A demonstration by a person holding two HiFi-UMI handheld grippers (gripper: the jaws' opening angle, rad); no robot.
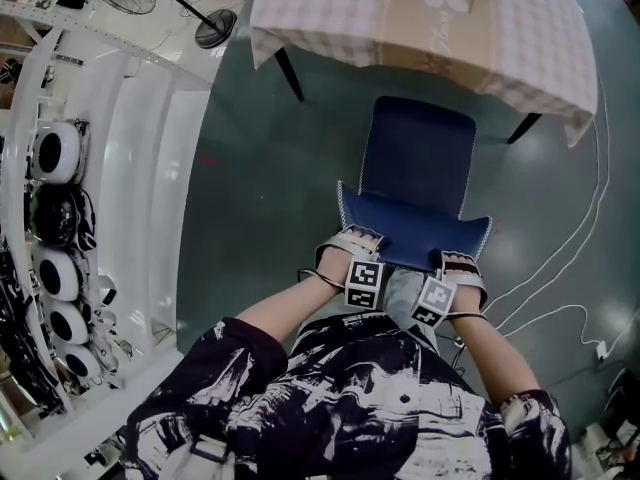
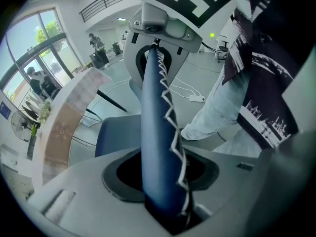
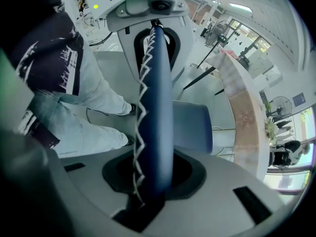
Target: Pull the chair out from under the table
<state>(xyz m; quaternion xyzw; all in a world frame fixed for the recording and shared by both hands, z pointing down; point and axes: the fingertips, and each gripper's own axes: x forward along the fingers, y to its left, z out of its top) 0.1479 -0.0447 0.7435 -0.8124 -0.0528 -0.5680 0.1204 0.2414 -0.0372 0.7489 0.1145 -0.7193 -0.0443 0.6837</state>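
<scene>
Left gripper (image 1: 352, 238), right gripper (image 1: 461, 263) both clamped on blue chair (image 1: 417, 158) backrest top edge; chair near checked-cloth table (image 1: 330, 13).

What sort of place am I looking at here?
Probably a lab or showroom hall, not a home: a cloth-covered table and blue chair stand on bare floor beside white shelving, cables trailing.

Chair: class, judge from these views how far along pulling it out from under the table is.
Done: the left gripper and right gripper are shut on the backrest at its top edge. In hand: the chair's blue seat shows whole, seemingly clear of the tablecloth. Left: perhaps more clearance from the table, then letting go.
</scene>
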